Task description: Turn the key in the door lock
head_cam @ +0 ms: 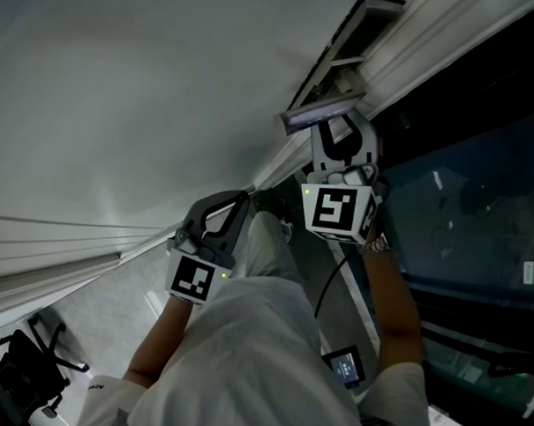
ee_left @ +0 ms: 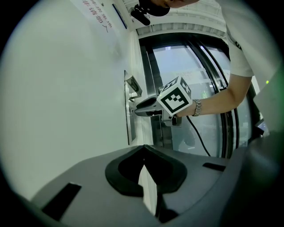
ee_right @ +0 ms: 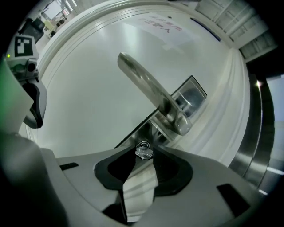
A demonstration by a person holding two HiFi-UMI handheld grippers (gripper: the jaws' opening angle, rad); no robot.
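A small silver key [ee_right: 144, 151] sticks out of the lock in the metal plate [ee_right: 191, 95] on the white door [ee_right: 88, 88], just below the lever handle [ee_right: 148, 91]. My right gripper [ee_right: 144, 150] is shut on the key's head, its tips meeting on both sides of it. In the head view that gripper [head_cam: 330, 135] reaches up under the handle [head_cam: 320, 111]. My left gripper [ee_left: 144, 150] hangs to the left, away from the lock. It points level along the door and is shut on nothing.
A dark glass panel [head_cam: 461, 216] in a metal frame flanks the door on the right. A paper notice [ee_right: 162, 29] is stuck on the door above the handle. A black cable [head_cam: 335, 272] hangs from my right gripper. A chair base [head_cam: 22, 365] stands on the floor at the left.
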